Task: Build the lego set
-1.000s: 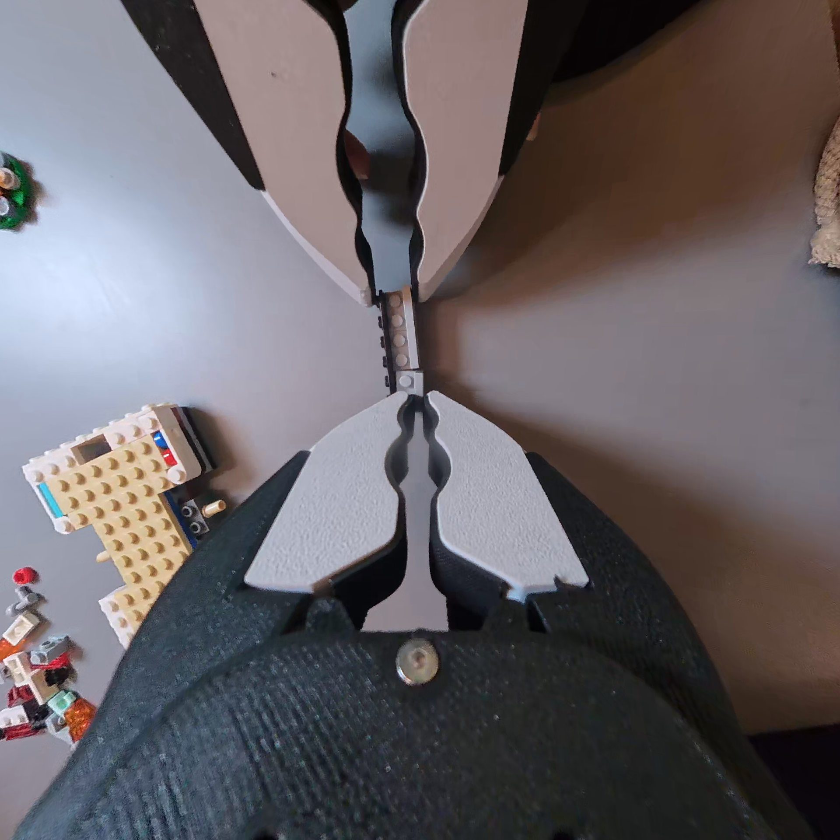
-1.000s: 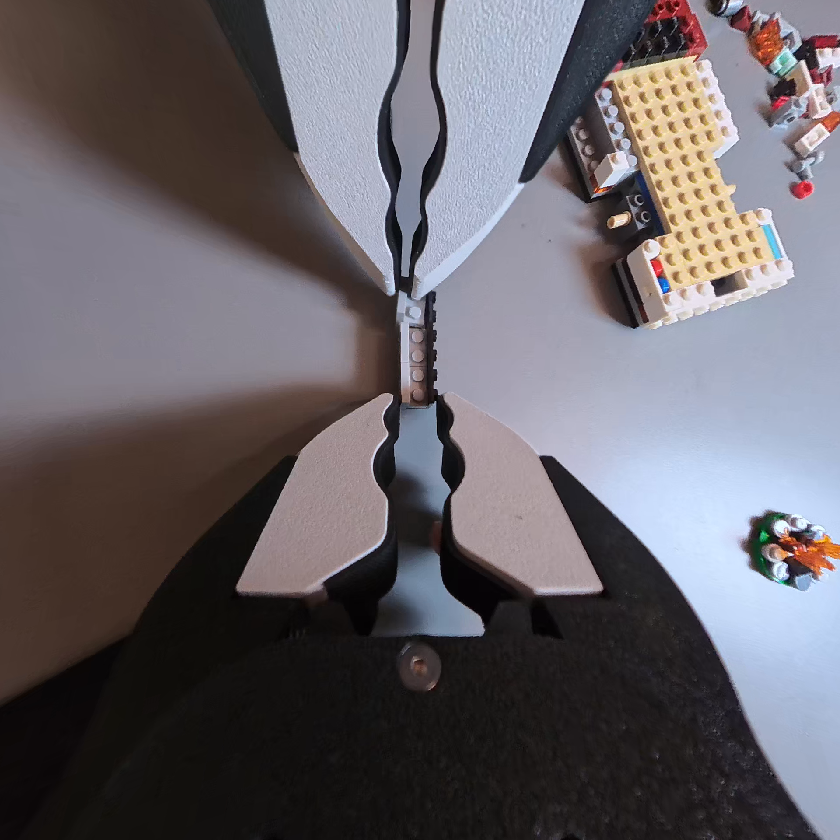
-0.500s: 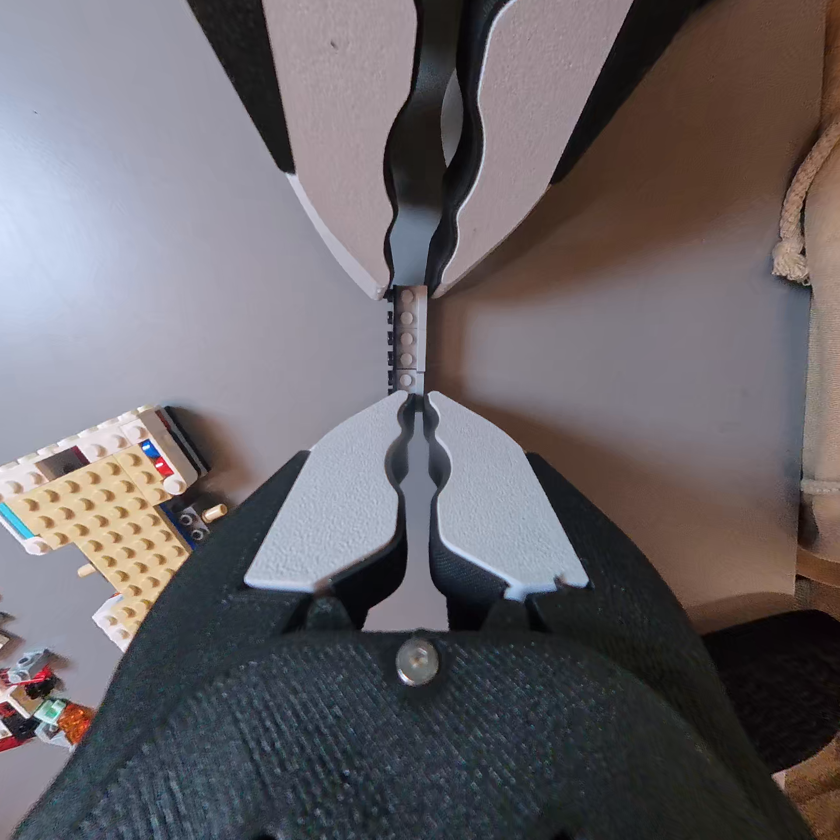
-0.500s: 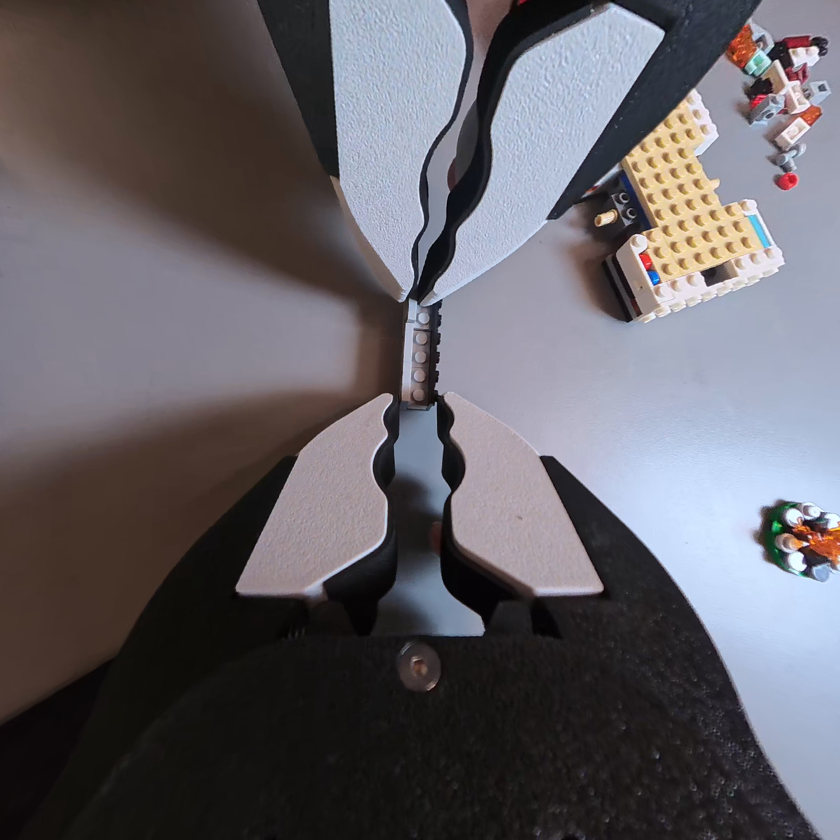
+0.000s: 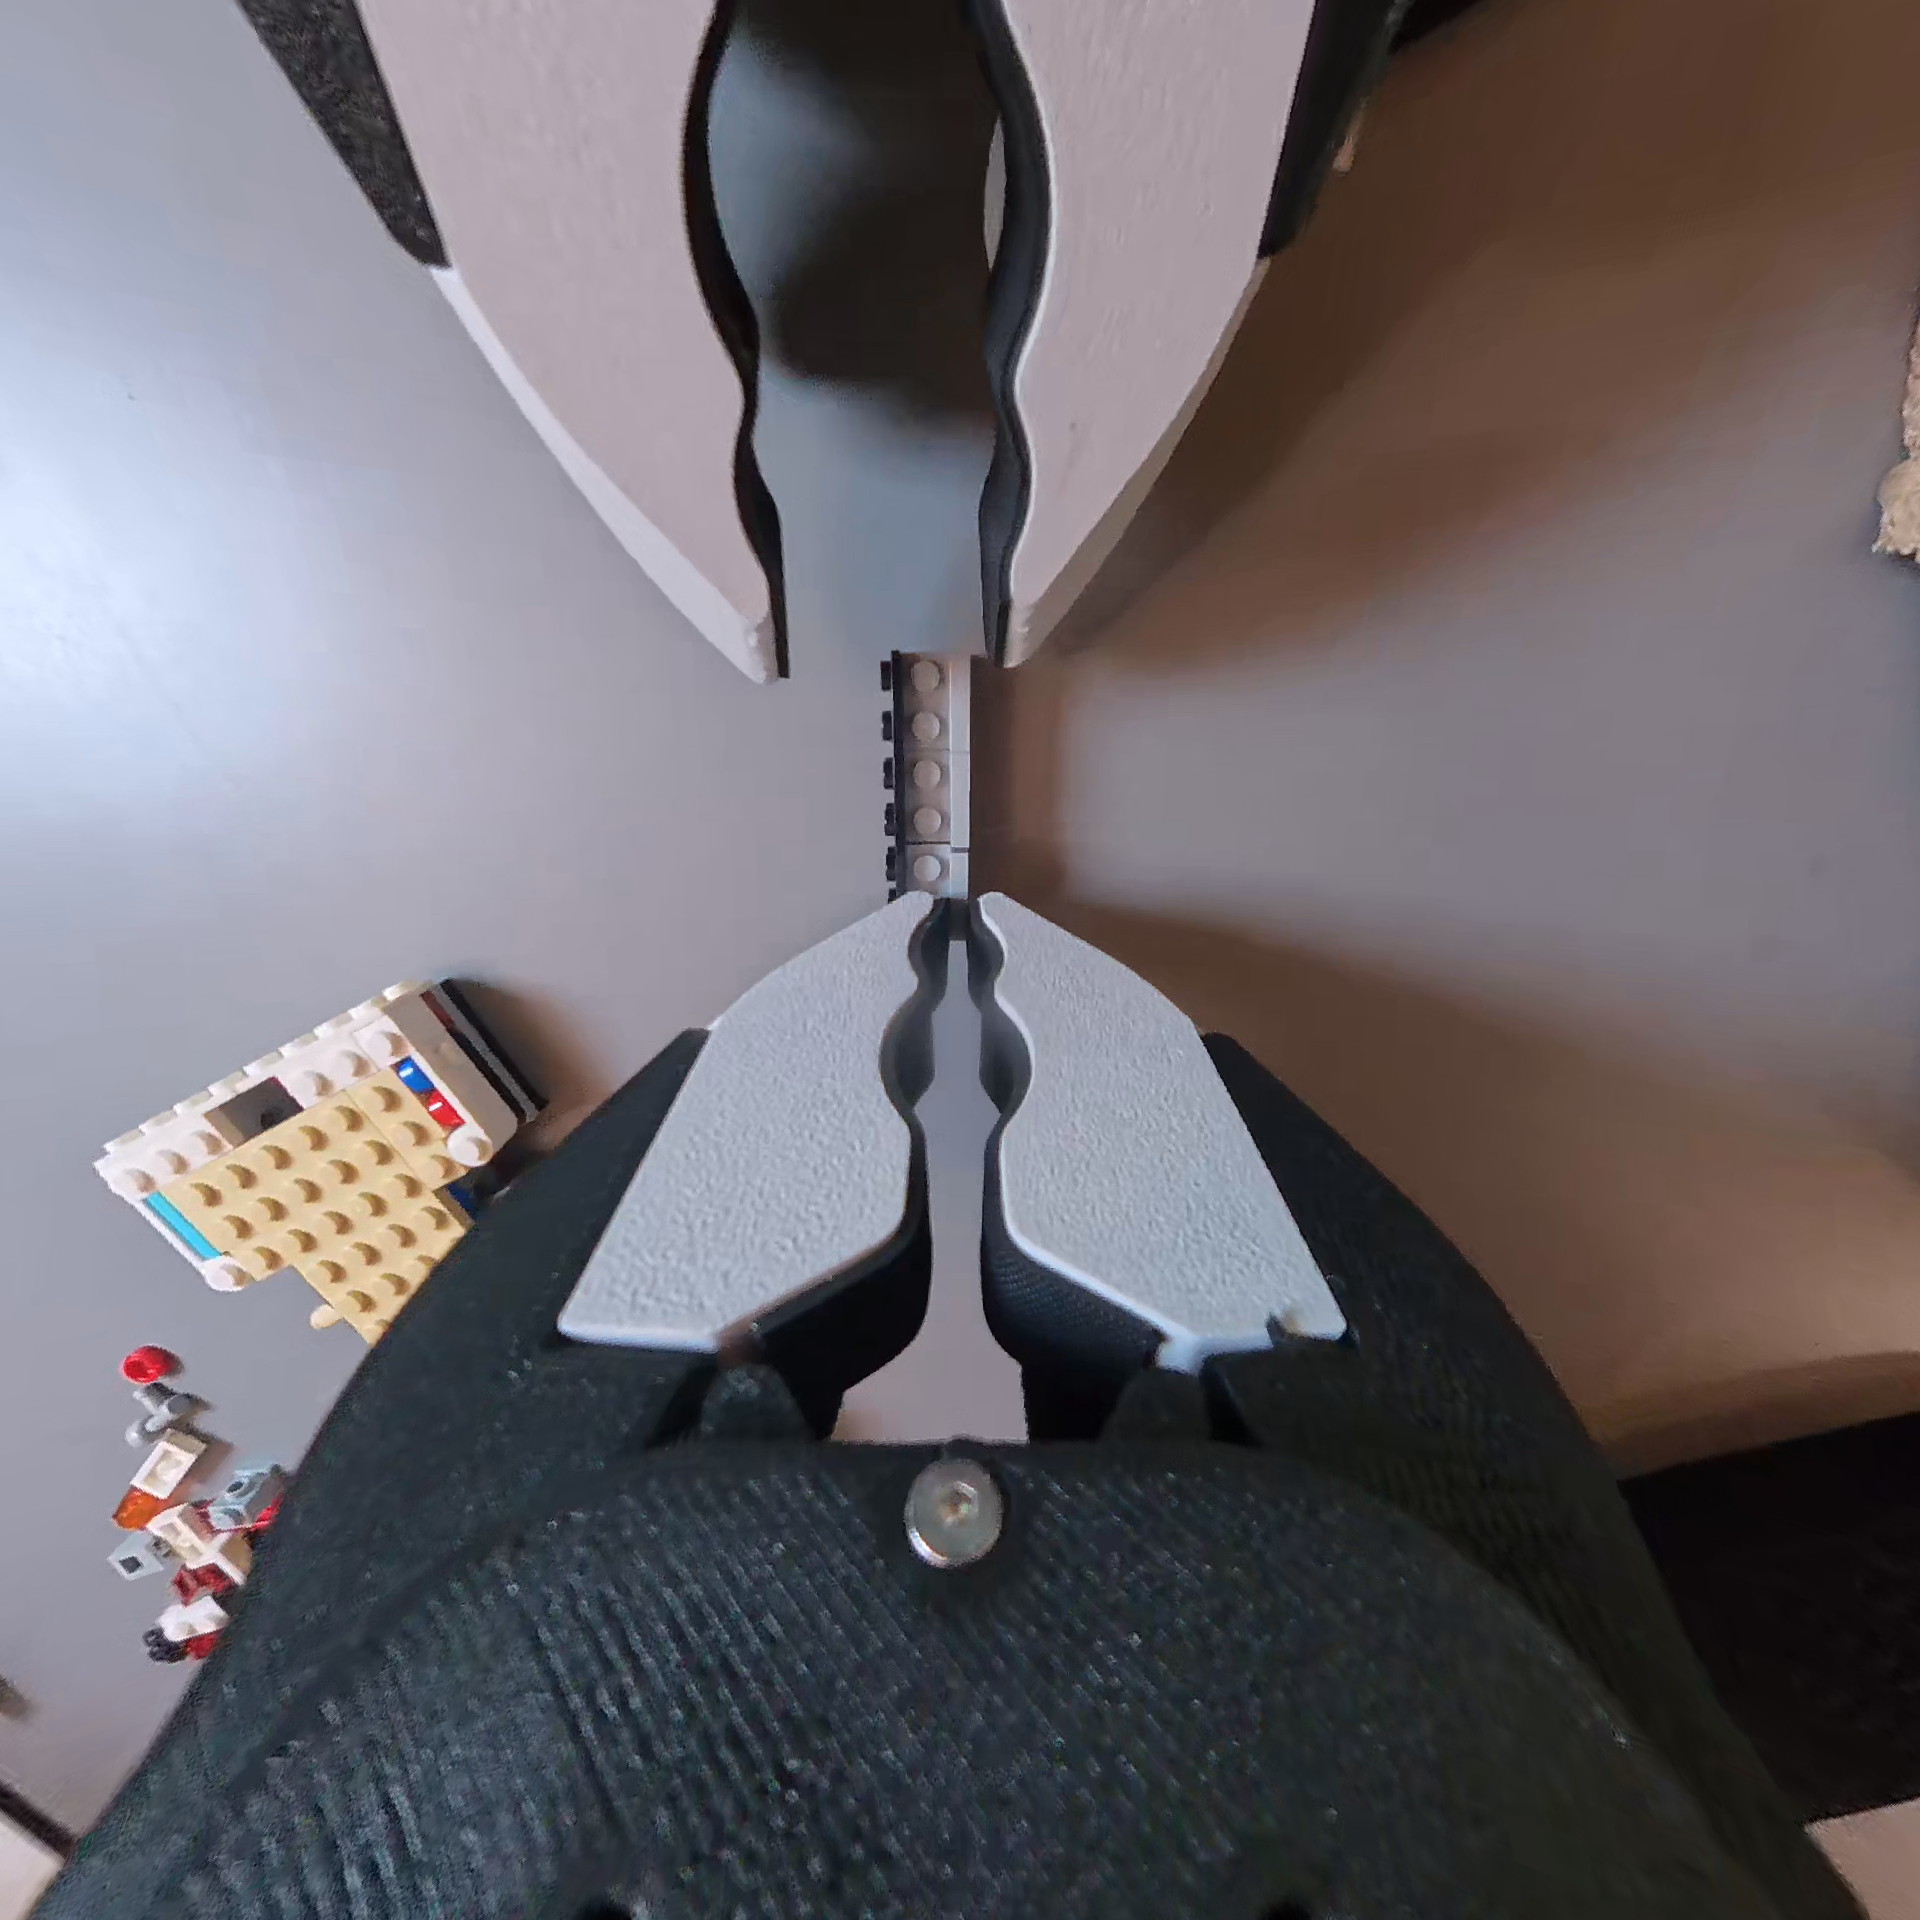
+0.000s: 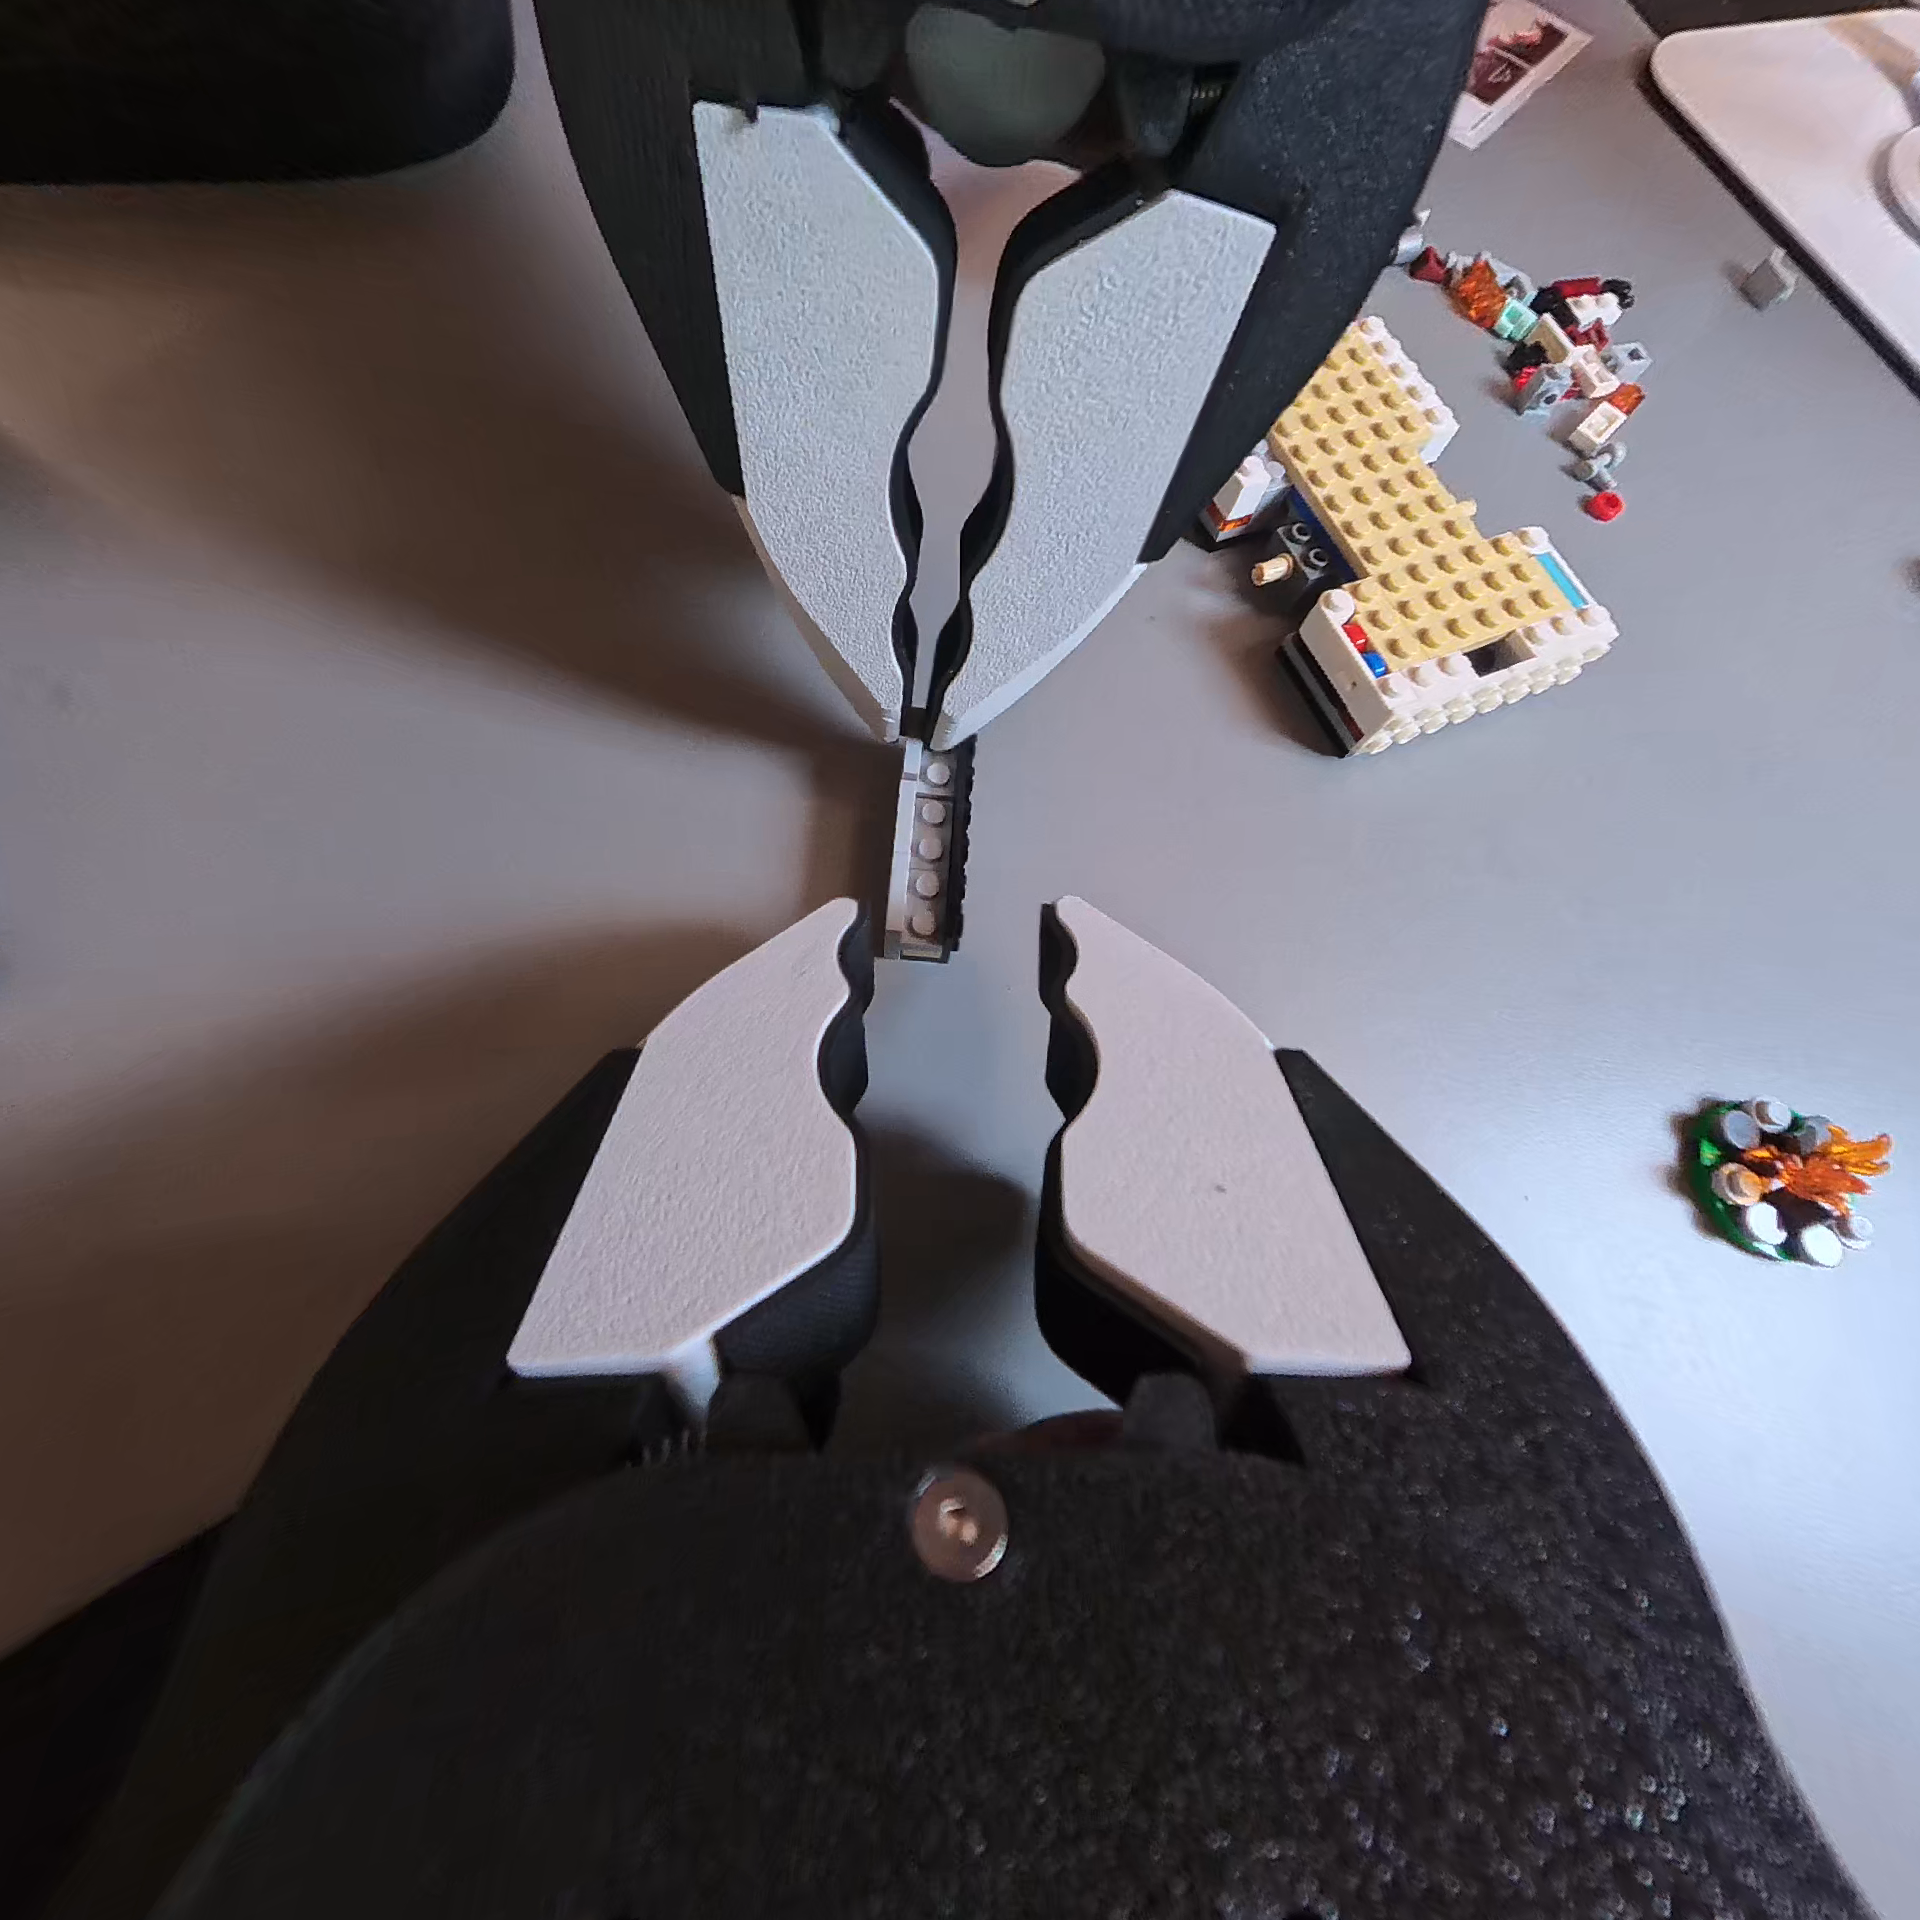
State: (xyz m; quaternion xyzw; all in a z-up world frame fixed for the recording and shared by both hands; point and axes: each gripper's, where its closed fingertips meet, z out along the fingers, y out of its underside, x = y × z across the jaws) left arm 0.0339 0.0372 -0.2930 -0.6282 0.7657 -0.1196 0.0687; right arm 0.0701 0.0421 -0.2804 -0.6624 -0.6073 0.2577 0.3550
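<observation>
My left gripper (image 5: 951,906) is shut on one end of a narrow strip of grey and black bricks (image 5: 930,774) and holds it above the grey table (image 5: 312,520). The strip also shows in the right wrist view (image 6: 928,852), with the left gripper (image 6: 916,732) pinching its far end. My right gripper (image 6: 951,914) is open. Its pads stand apart on either side of the strip's near end, without pressing on it. In the left wrist view the right gripper (image 5: 888,660) shows open beyond the strip's far end.
A tan and white brick build (image 5: 312,1164) (image 6: 1434,540) lies on the table. A heap of small loose pieces (image 5: 177,1507) (image 6: 1558,343) lies by it. A small green round piece with orange flames (image 6: 1787,1184) sits to the right. A white tray's edge (image 6: 1766,156) is at the far right. About 4 centimeters separates my left fingertips from my right.
My right gripper was shut on the strip's end and has opened and let go. The left gripper keeps its hold on the strip.
</observation>
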